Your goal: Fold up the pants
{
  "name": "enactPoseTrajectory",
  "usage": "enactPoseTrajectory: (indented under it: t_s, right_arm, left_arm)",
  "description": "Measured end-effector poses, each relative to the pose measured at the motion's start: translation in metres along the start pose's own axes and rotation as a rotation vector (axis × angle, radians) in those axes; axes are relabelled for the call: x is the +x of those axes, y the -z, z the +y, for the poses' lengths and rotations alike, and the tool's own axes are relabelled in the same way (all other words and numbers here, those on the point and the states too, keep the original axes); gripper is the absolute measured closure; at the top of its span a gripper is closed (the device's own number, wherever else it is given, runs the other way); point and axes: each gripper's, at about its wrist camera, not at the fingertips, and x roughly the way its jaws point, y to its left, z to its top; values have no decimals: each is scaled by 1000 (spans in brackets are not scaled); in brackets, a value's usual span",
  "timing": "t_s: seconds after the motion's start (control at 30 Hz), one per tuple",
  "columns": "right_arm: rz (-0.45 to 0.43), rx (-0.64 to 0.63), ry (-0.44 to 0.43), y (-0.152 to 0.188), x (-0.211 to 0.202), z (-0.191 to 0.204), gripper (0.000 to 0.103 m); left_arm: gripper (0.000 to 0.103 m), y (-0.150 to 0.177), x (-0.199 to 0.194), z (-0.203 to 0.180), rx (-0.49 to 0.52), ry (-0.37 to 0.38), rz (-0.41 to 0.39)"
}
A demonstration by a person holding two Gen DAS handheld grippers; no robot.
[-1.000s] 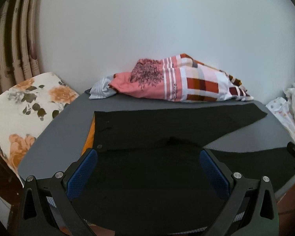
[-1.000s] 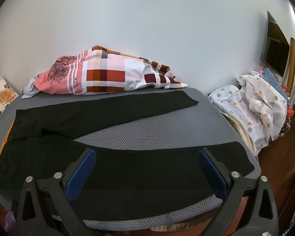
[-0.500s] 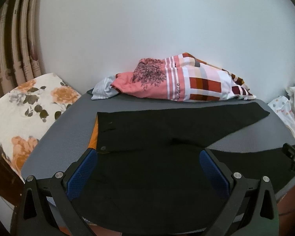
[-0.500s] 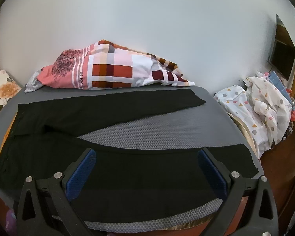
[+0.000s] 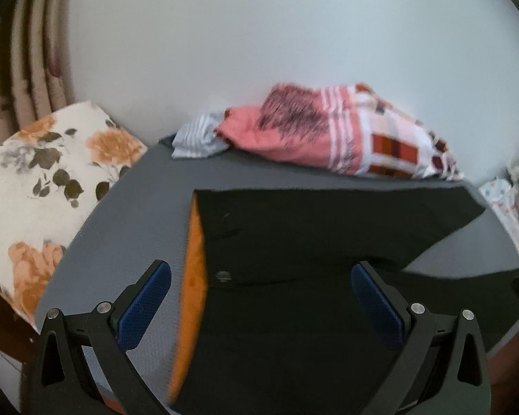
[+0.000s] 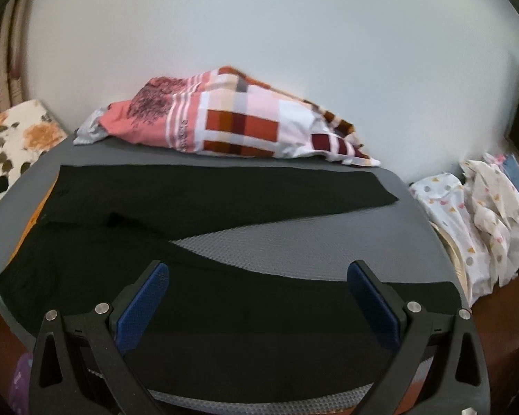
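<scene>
Grey mat [image 6: 328, 242] with a fine mesh texture, covering a table with rounded corners. Spread flat on it, black pants [image 6: 204, 204], legs open in a V shape: one leg along the far side, toward the wall, the other along the near edge, with a bare wedge of mat between them. Waist end at the left, orange lining [image 5: 193, 297] visible inside the waistband, and a small metal button [image 5: 222, 275] just beside it.

Above the waist part, left gripper [image 5: 261, 297], both blue-padded fingers [image 5: 145, 304] wide apart, nothing between them. One finger over the bare mat left of the waistband, the other over the black fabric. Contact with the cloth not possible to judge. Above the near leg, right gripper [image 6: 257, 295], also spread wide and holding nothing.

At the far edge of the mat, against a plain white wall [image 6: 259, 34], a folded bundle of cloth [image 6: 238, 128] in pink, white and red-brown checks, with a dark tree-like print at one end. Touching its left end, a small grey striped cloth [image 5: 199, 136]. Left of the table, a cushion with orange flowers [image 5: 52, 180], and behind it a beige curtain [image 5: 27, 69] in vertical folds. Right of the table, a heap of white fabric with small coloured shapes [image 6: 481, 218]. Below the table edge at the right, dark brown floor [image 6: 512, 318]. Slightly blurred, both views.
</scene>
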Motion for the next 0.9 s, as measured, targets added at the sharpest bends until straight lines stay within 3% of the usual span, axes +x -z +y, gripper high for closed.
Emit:
enactPoseTrajectory:
  t_s: [0.27,0.3,0.37,0.4,0.5,0.67,0.73,0.9]
  right_arm:
    - [109,-42,-42,2,38,26,1]
    - [116,-48,-41,2,41,29,1]
    - [134,-67,-41,2,49,37,1]
    - [144,-77,-42,3,52,40,1]
    - [173,-103,-40,5,62,47,1]
    - [225,-126,-21,8,80,51,1]
    - [239,-122,-17,9,84,51,1]
    - [270,-120,-21,10,93,54,1]
  left_arm:
    - [2,-27,98,60,60,44,136]
    - [5,-32,113,70,39,46,142]
    - [27,-44,140,89,-6,88,150]
    - [28,-50,155,98,-26,104,170]
    - [29,-64,192,115,-45,141,215]
    - [29,-75,247,132,13,152,262]
    - [29,-74,261,134,27,221,278]
    - [29,-73,284,118,131,261,280]
